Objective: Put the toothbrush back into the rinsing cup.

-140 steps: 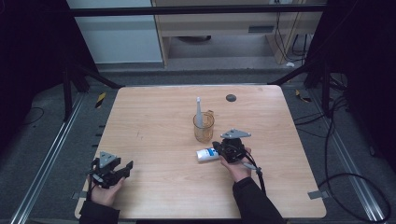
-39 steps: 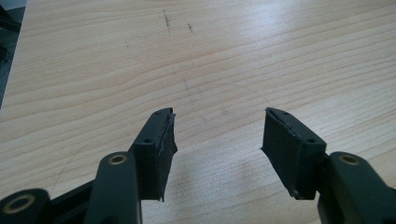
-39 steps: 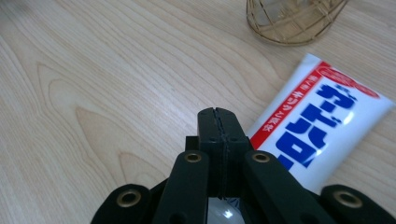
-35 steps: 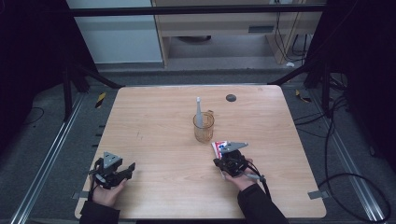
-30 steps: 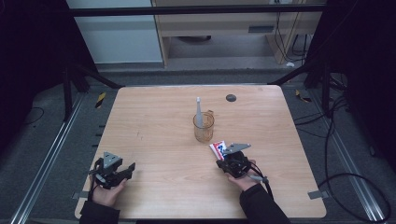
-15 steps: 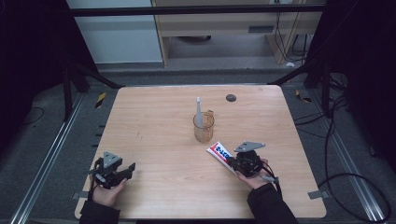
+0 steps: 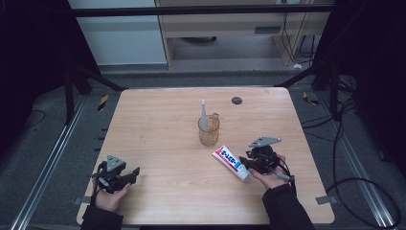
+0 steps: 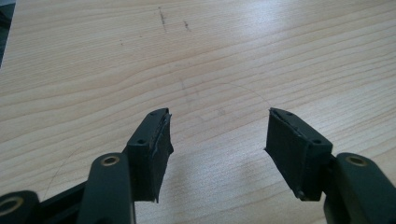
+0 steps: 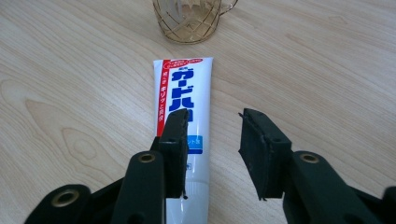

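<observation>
While the toothpaste tube (image 7: pixel 231 162) lies flat on the table (image 7: pixel 163 124) just in front of the glass mug (image 7: pixel 209 130), its flat end toward the mug, the right gripper (image 9: pixel 212 154) has just been opening, its jaws now parted above the tube's cap end and seemingly clear of it. A white toothbrush (image 7: pixel 203 115) stands in the mug. Well left of the mug, the left gripper (image 8: pixel 217 144) rests spread wide over bare wood, holding nothing.

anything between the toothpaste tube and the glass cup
No: bare wood separates the toothpaste tube from the glass cup in the right gripper view.
</observation>
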